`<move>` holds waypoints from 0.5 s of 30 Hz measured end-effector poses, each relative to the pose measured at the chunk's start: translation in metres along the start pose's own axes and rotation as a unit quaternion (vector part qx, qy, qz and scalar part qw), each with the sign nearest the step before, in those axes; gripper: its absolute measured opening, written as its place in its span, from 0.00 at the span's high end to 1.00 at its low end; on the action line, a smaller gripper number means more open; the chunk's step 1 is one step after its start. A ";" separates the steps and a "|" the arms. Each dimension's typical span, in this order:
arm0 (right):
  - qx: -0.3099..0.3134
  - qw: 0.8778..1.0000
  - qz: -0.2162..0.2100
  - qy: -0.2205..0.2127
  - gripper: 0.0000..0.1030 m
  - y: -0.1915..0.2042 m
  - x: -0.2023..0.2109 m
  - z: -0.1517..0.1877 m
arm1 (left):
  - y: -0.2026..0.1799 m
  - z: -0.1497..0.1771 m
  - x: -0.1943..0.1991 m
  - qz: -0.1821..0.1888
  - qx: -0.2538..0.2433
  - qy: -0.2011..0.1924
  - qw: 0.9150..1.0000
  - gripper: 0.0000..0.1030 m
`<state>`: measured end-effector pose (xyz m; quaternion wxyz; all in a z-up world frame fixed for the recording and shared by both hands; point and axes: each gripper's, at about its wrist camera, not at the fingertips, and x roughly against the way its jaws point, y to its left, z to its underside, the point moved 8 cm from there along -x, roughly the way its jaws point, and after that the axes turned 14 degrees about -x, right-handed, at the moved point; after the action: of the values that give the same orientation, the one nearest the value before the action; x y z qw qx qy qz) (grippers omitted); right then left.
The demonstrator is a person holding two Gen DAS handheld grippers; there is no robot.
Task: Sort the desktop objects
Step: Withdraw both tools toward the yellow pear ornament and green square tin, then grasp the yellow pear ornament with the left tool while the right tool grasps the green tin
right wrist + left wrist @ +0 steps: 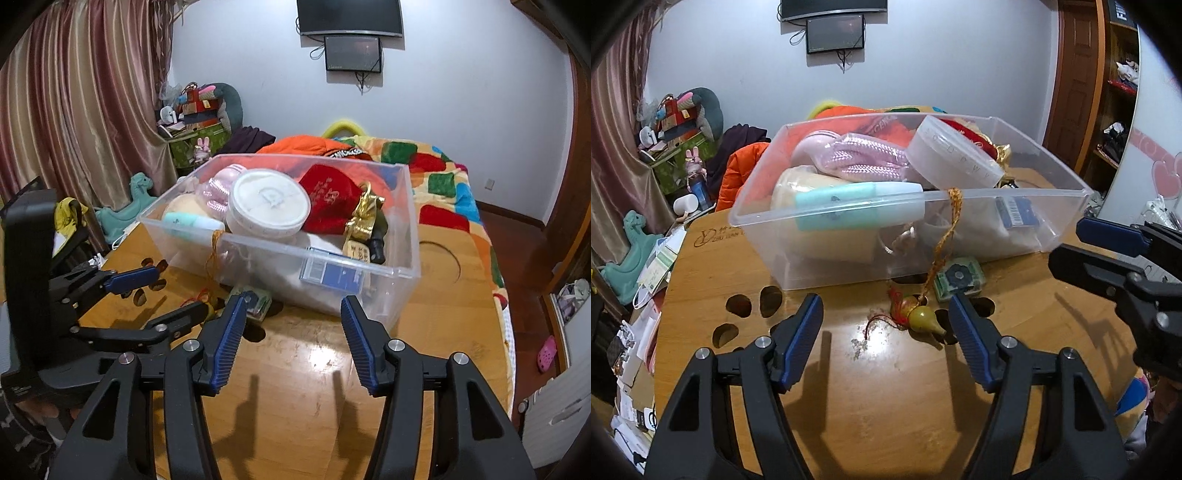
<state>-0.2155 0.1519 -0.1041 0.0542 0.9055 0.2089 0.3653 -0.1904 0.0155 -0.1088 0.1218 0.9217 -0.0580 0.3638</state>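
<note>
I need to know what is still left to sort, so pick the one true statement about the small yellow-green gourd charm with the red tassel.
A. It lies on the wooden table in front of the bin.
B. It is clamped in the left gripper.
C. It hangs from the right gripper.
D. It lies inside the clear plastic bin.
A: the gourd charm rests on the wooden table before the clear bin, between the open left gripper's tips, unclamped.

Clear bin (960, 201), yellow-green gourd charm (923, 319), gold cord (945, 236), tan table (886, 406)
</note>
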 end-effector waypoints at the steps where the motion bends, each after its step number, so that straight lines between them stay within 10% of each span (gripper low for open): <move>1: 0.000 1.000 0.000 0.001 0.52 0.000 -0.001 0.001 | -0.001 0.000 -0.002 0.000 -0.001 0.001 1.000 0.37; 15: -0.002 0.999 -0.014 0.036 0.52 0.008 -0.026 0.012 | -0.011 0.010 -0.012 0.011 -0.010 0.012 1.000 0.62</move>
<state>-0.2210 0.1344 -0.1272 0.0530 0.8885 0.2228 0.3976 -0.1908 0.0239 -0.1261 0.1279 0.9151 -0.0705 0.3759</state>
